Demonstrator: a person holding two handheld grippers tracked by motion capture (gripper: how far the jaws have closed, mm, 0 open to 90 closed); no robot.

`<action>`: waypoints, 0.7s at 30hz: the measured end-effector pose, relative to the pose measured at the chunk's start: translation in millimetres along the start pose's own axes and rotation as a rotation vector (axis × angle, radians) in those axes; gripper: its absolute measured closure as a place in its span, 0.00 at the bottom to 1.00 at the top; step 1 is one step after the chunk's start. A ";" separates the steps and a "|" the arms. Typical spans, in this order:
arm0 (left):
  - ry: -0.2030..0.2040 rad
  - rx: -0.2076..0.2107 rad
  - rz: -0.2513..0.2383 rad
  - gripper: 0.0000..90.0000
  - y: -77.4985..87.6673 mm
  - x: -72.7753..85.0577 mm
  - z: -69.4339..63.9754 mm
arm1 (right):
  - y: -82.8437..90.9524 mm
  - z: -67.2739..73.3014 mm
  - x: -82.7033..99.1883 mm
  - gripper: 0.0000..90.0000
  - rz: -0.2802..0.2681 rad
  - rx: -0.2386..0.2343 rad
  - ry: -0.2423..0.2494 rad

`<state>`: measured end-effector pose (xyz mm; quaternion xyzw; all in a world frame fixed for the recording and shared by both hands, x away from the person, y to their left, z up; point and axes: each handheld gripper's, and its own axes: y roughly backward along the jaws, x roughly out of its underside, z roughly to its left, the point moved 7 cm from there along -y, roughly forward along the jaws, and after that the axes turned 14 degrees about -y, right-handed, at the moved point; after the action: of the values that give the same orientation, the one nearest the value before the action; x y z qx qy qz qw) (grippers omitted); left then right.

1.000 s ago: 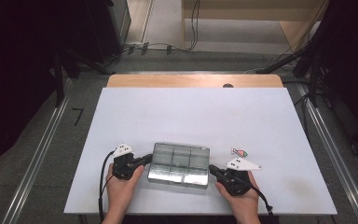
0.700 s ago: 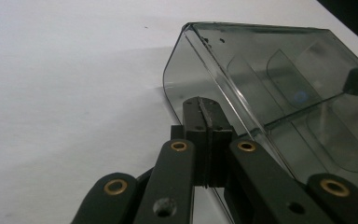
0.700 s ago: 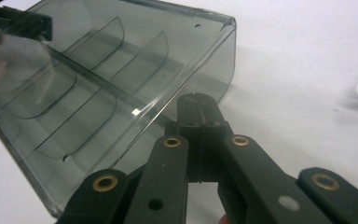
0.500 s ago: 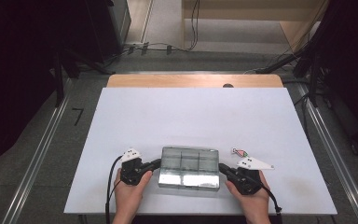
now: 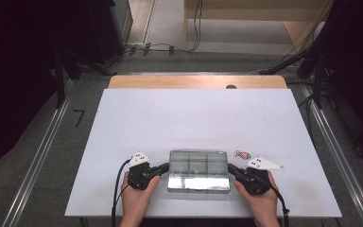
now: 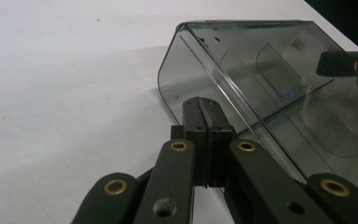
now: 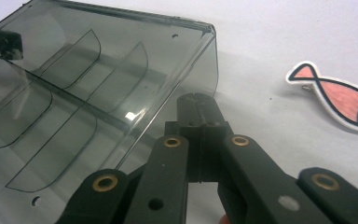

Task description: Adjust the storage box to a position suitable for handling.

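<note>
A smoky clear divided box (image 5: 199,170) is seen lying on the white bench (image 5: 194,118), near its front edge and between the two hands. The left claw (image 5: 163,168) is pressed together, its tips set against the box's left end wall; in the left gripper view (image 6: 204,112) nothing is pinched between its jaws. The right claw (image 5: 231,168) is likewise pressed together against the right end wall (image 7: 196,105). A pink fish sticker (image 5: 242,154) is found just beside the box's right far corner.
</note>
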<state>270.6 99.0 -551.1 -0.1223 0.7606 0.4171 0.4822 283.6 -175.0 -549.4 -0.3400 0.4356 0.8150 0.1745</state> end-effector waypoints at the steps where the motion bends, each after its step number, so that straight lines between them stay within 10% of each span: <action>1: -0.002 -0.005 -0.001 1.00 -0.9 -0.4 -1.1 | 0.4 -1.0 0.0 0.98 0.000 -0.002 0.003; 21: -0.048 -0.057 0.019 0.99 -4.3 -3.0 -7.5 | 3.7 -13.6 -2.0 0.98 0.029 0.010 0.068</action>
<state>269.9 90.0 -549.4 -0.1187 0.7378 0.4462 0.4924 288.4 -188.4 -551.2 -0.3603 0.4501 0.8033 0.1494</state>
